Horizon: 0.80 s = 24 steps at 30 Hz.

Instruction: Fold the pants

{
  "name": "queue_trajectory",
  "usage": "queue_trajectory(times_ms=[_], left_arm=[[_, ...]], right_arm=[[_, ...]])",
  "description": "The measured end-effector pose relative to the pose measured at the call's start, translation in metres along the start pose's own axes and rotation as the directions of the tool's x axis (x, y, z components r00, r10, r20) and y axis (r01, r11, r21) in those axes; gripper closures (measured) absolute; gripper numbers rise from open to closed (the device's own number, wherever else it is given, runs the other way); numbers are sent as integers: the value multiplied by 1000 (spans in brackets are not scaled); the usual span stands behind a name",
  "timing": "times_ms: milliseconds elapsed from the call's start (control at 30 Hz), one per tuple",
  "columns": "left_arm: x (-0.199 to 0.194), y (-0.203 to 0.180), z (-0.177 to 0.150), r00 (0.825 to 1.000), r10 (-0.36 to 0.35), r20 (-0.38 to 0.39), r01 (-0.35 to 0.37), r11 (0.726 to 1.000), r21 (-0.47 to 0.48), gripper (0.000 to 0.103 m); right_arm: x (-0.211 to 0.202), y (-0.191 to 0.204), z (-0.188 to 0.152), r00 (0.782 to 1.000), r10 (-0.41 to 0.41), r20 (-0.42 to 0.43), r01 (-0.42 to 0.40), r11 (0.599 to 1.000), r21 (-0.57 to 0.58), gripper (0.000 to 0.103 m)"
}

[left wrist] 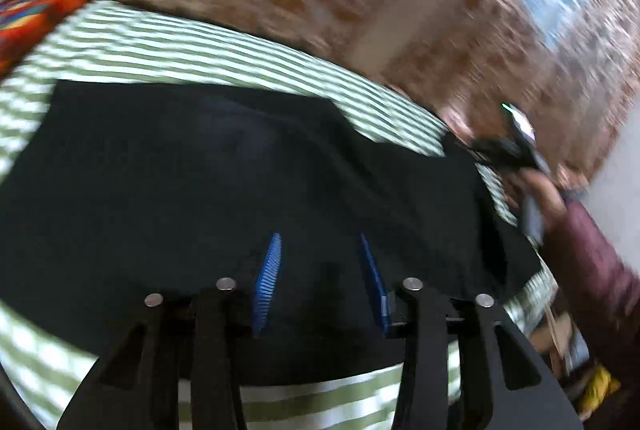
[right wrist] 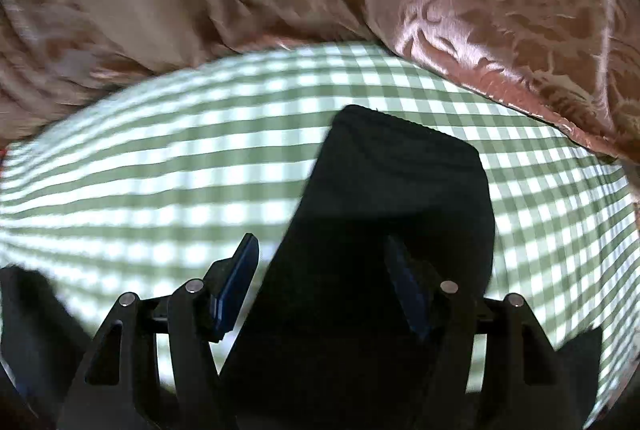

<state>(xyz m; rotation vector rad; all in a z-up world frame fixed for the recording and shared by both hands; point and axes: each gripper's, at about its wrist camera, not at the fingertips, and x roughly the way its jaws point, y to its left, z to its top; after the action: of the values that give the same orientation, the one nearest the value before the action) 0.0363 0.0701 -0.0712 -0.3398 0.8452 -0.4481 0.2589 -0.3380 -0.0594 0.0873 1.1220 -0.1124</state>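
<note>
Pants: black pants (left wrist: pixel 224 173) lie spread on the green-and-white checked cloth (left wrist: pixel 208 49), filling the space ahead of and under the left fingers; in the right wrist view a narrower dark length of them (right wrist: pixel 384 222) runs from between the right fingers forward to a squared-off end.
Left gripper: the left gripper (left wrist: pixel 320 242) hangs over the black fabric with its blue pads parted – nothing pinched between them, jaws released.
Right gripper: the right gripper (right wrist: pixel 320 246) stands wide, released; the dark fabric lies in the gap under it, nearer the right-hand finger, and the pads do not press on it (the left-hand pad is over bare checks).
Checked cloth: shows on both sides of the right fingers and beyond the pants' end.
Brown fabric: a glossy patterned brown fabric (right wrist: pixel 500 9) lies past the checked cloth, beyond the fingertips.
Person: a hand in a maroon sleeve (left wrist: pixel 592 250) – blurred – appears far to the right of the left fingers.
Colourful item: a red, many-coloured piece (left wrist: pixel 28 21) sits far left, beyond the cloth.
</note>
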Motion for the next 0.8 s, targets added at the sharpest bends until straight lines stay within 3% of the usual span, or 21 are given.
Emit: queue_trajectory(times_ms=[67, 100, 133, 233, 267, 333, 400, 467, 567, 633, 800], left_arm=[[12, -15, -3, 999, -42, -26, 43, 998, 36, 62], [18, -24, -4, 996, -79, -44, 81, 995, 57, 62], [20, -33, -6, 992, -110, -56, 114, 990, 83, 62], [26, -61, -10, 975, -203, -94, 216, 964, 154, 56], [30, -72, -12, 968, -225, -112, 242, 955, 172, 46], [36, -93, -18, 957, -250, -149, 279, 932, 232, 45], [41, -114, -25, 946, -265, -187, 310, 907, 284, 45], [46, -130, -31, 930, -286, -229, 349, 883, 314, 45], [56, -155, -44, 919, -279, -278, 373, 843, 386, 45], [67, -168, -51, 917, -255, -305, 370, 830, 417, 45], [97, -181, -62, 923, -189, -335, 330, 837, 436, 45]], right_arm=[[25, -1, 6, 996, -37, -85, 36, 999, -9, 52], [28, -1, 5, 995, -68, -78, 66, 997, -31, 66], [25, 1, 4, 994, -87, -64, 84, 995, -48, 92], [4, -9, -4, 999, -42, -15, 41, 999, -29, 94], [-9, -17, -8, 1000, -7, 15, 7, 1000, -6, 94], [-45, -40, -19, 993, 73, 93, -78, 995, 55, 94], [-82, -66, -32, 976, 134, 174, -155, 981, 115, 94], [-128, -102, -56, 945, 186, 270, -239, 954, 181, 94], [-162, -157, -96, 911, 212, 353, -321, 903, 287, 94], [-165, -191, -132, 906, 213, 366, -350, 863, 364, 94], [-124, -250, -214, 929, 211, 304, -353, 750, 559, 96]])
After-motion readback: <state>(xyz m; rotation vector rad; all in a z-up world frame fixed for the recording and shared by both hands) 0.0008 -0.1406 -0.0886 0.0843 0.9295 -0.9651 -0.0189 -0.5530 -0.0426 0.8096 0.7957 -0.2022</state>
